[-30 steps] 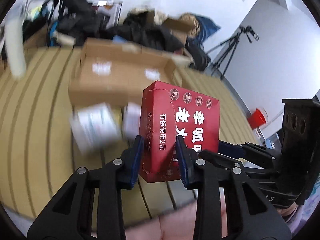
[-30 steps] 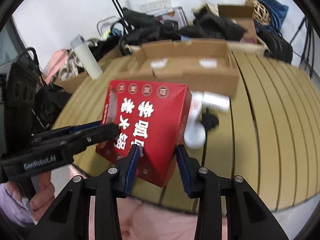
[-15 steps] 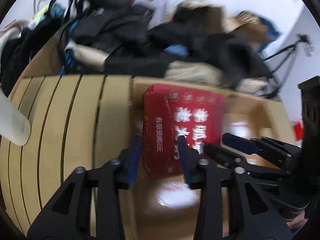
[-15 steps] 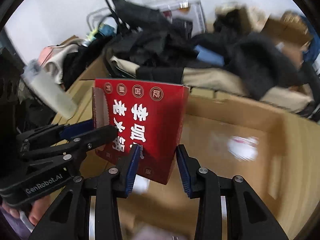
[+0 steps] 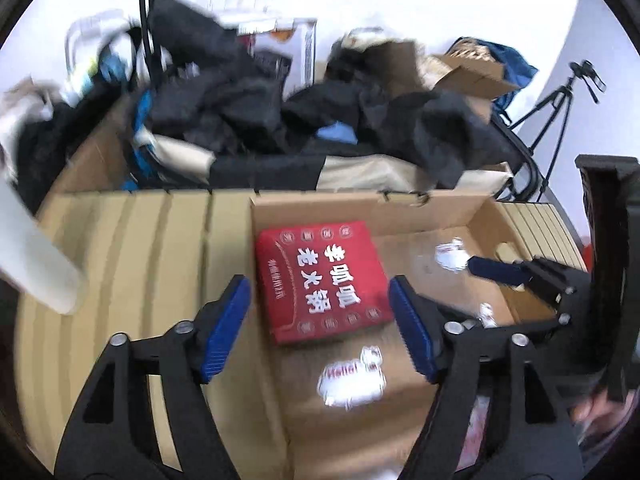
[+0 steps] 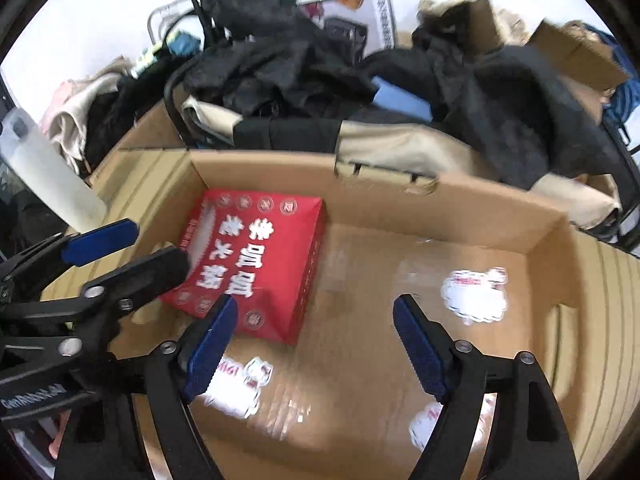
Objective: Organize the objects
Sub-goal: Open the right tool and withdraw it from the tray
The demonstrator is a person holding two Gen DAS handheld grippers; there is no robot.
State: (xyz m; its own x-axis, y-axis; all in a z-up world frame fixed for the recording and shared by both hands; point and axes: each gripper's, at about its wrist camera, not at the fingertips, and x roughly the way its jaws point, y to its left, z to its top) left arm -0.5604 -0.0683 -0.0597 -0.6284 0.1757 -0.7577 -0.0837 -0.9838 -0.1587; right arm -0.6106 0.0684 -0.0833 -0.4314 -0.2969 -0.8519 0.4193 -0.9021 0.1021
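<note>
Red box [image 5: 322,280] lies flat in cardboard box [image 5: 432,208], far-left corner. Left gripper [image 5: 320,300] jaws spread wide, empty. Right gripper [image 6: 316,322] likewise apart, gripping nothing.

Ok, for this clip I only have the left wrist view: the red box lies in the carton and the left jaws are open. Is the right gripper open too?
Observer: Yes. The right wrist view shows the right gripper open, with both blue pads spread wide and nothing between them.
Operator: Where is the box from there?
Observer: The red box lies flat in the far-left corner of the carton, ahead and left of that gripper.
Operator: What is the pale blur on my left?
Observer: It is a white bottle with a clear cap, outside the carton.
</note>
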